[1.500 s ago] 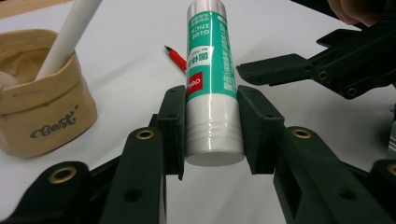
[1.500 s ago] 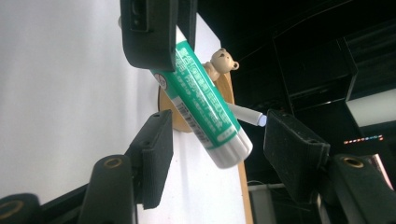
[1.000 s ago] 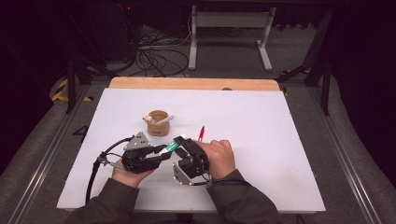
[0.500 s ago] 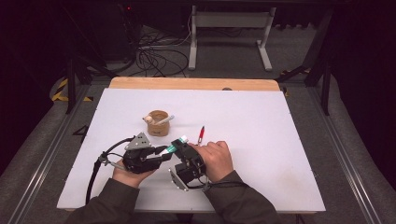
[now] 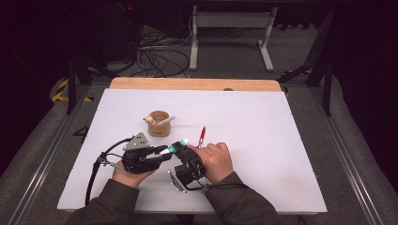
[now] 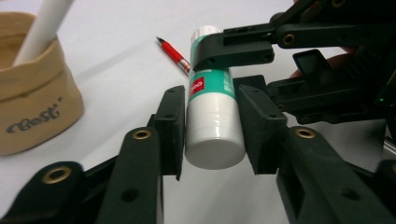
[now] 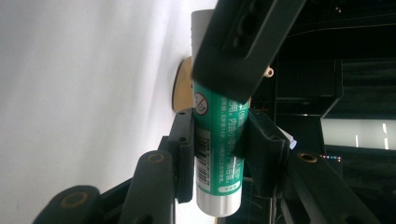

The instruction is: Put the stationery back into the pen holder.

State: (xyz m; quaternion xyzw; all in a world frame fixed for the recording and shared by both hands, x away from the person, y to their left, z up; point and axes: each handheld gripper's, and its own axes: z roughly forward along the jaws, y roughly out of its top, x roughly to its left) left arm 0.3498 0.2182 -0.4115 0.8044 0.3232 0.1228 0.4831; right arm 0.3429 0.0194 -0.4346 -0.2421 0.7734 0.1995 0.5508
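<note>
Glue stick (image 6: 212,116): smooth white-and-green cylinder, pinched between two black grippers.

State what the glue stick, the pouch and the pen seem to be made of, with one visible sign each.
Glue stick: probably smooth plastic; its white end shines, with a printed green label. Pouch: tan paper or fabric, hard to tell which; matte, soft creased walls. Pen: likely glossy red plastic, with a dark tip.

White table (image 5: 281,154) with a wooden far edge (image 5: 195,84); a tan cup (image 5: 158,124) and a red pen (image 5: 202,134) lay on it, near each other.
</note>
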